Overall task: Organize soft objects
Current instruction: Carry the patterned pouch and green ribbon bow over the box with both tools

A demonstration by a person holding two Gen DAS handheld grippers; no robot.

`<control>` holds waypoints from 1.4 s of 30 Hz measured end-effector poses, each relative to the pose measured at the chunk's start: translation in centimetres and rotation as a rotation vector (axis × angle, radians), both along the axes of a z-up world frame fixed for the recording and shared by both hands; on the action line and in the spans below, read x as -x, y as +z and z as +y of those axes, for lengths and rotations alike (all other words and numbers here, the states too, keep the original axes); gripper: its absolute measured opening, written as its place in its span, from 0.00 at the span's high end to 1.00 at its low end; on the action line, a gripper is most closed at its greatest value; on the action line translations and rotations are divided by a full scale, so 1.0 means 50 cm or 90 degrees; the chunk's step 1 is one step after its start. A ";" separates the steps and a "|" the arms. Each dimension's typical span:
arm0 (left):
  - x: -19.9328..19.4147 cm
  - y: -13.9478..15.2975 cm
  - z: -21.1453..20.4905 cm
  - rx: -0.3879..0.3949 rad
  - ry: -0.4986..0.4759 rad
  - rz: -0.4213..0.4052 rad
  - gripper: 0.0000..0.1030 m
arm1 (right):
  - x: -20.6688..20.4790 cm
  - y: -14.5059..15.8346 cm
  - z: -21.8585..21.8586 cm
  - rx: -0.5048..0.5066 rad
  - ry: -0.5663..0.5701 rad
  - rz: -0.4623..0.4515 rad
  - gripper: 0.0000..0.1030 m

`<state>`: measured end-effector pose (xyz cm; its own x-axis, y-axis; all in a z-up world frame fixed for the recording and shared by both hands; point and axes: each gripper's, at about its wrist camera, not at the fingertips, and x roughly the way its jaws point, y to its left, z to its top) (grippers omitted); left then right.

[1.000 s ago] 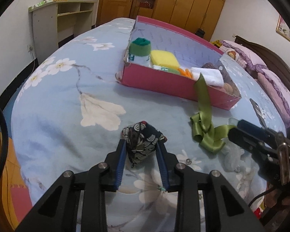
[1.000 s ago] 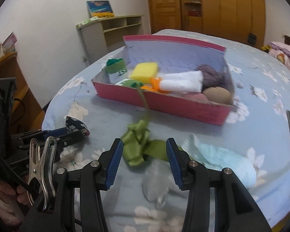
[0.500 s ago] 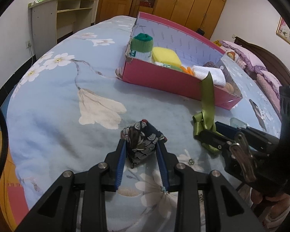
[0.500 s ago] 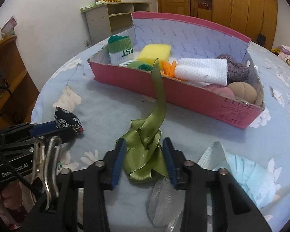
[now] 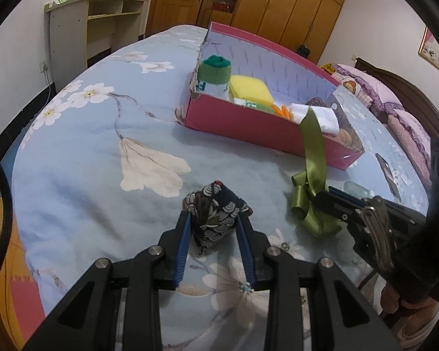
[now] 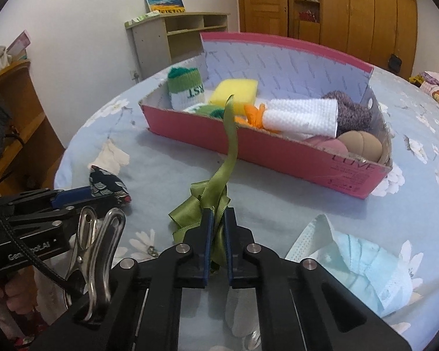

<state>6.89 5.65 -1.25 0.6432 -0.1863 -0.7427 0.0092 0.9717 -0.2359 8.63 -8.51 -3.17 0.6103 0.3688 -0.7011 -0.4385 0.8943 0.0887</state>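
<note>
My left gripper (image 5: 214,219) is shut on a dark patterned fabric pouch (image 5: 215,213), held just above the bed; the pouch also shows in the right wrist view (image 6: 108,185). My right gripper (image 6: 217,219) is shut on a green satin ribbon (image 6: 213,193), whose tail rises toward the pink box (image 6: 278,149). In the left wrist view the ribbon (image 5: 310,181) hangs from the right gripper (image 5: 322,197). The box (image 5: 248,125) holds a green-white sock, a yellow sponge, a white towel and other soft items.
A light blue face mask (image 6: 363,260) lies on the floral bedsheet at my right. A phone (image 5: 387,172) lies on the bed beyond the box. A desk shelf (image 5: 93,26) and wooden wardrobes stand at the back; pillows (image 5: 401,122) lie far right.
My right gripper moved onto the green ribbon and closed on it, lifting it so its tail stands up. My left gripper kept hold of the pouch and moved closer to the box.
</note>
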 end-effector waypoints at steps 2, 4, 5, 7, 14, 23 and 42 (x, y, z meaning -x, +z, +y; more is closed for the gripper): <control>0.002 0.006 -0.001 -0.002 0.000 -0.005 0.69 | 0.008 0.012 -0.002 -0.006 0.003 -0.013 0.92; 0.003 0.014 -0.003 -0.005 -0.001 -0.009 0.69 | 0.016 0.026 -0.005 -0.012 0.005 -0.026 0.92; 0.003 0.020 -0.006 -0.007 -0.003 -0.012 0.69 | 0.019 0.032 -0.007 -0.015 0.006 -0.031 0.92; 0.002 0.031 -0.011 -0.009 -0.008 -0.018 0.69 | 0.024 0.046 -0.011 -0.019 0.008 -0.042 0.92; -0.005 0.070 -0.034 -0.021 -0.030 -0.044 0.69 | 0.025 0.085 -0.028 -0.035 0.008 -0.063 0.93; -0.025 0.119 -0.061 -0.028 -0.054 -0.075 0.69 | 0.011 0.128 -0.052 -0.050 -0.006 -0.085 0.93; -0.150 0.158 -0.126 -0.029 -0.101 -0.111 0.69 | -0.097 0.184 -0.095 -0.023 -0.059 -0.125 0.93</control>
